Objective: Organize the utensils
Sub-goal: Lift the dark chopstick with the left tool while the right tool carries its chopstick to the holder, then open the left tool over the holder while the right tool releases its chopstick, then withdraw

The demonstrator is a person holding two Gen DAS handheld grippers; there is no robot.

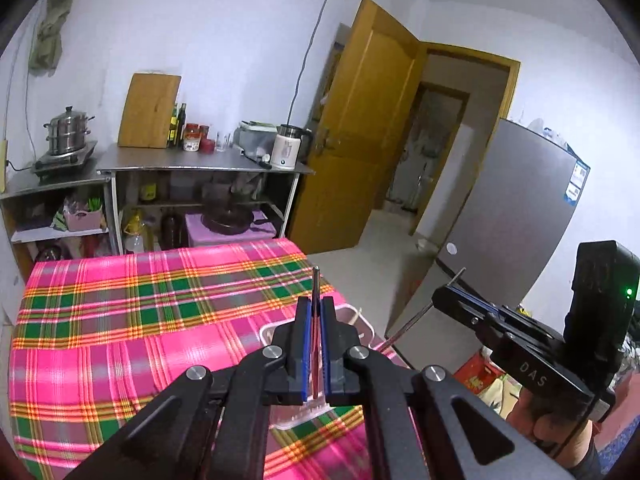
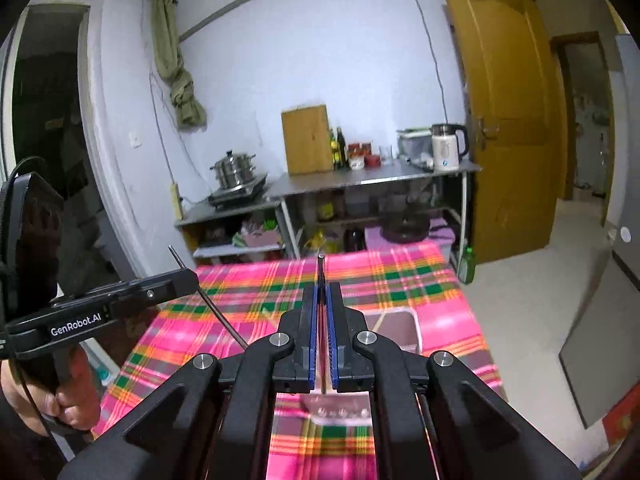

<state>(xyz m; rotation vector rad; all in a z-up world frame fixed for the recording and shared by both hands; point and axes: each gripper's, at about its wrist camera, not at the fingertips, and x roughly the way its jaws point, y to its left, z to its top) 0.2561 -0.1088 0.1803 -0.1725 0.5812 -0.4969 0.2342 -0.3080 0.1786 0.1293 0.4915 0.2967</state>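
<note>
My left gripper [image 1: 316, 305] is shut on a thin metal chopstick [image 1: 316, 280] that sticks out past its blue pads. My right gripper [image 2: 322, 290] is shut on a second metal chopstick [image 2: 321, 266] in the same way. Each gripper shows in the other's view: the right gripper [image 1: 446, 294] at the right with its chopstick [image 1: 404, 326] slanting down, the left gripper [image 2: 190, 278] at the left with its chopstick [image 2: 216, 312]. Both hang above a pale plastic container [image 2: 414, 330], also seen as the container [image 1: 366, 330], on the pink plaid tablecloth [image 1: 140, 312]. A pale thin stick [image 2: 378, 322] leans inside it.
Behind the table stands a steel counter [image 2: 380, 176] with a white kettle [image 2: 446, 152], a wooden cutting board [image 2: 306, 144], bottles and jars, and a steamer pot [image 2: 234, 168] on a hob. A brown door [image 1: 360, 128] stands open; a grey fridge [image 1: 512, 216] is at the right.
</note>
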